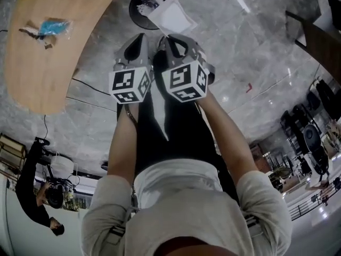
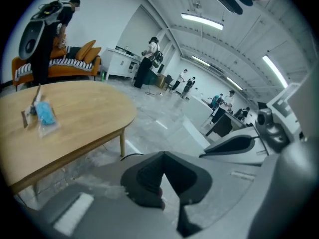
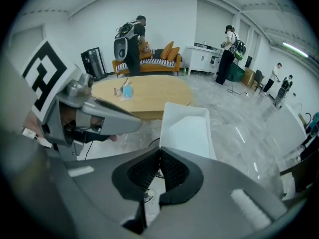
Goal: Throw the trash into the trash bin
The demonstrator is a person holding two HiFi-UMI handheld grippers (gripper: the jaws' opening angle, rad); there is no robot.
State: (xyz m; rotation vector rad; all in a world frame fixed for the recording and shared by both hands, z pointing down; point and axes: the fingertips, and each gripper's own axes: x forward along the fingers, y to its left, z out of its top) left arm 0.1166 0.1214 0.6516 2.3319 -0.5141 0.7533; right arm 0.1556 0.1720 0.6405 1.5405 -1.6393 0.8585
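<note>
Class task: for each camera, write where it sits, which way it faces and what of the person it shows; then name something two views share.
Head view: on the person's head, facing steeply down at floor and trash bin; shows both forearms, left gripper, right gripper.
Left gripper view: on the left gripper, facing across the room past its shut jaws; right gripper at right.
Right gripper view: on the right gripper, facing along jaws shut on the white tray; left gripper at left.
Shared: all three show the wooden table.

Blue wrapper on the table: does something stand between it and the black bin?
Nothing visible lies between the blue wrapper and the black bin, but the white tray in the right gripper covers part of its opening.
</note>
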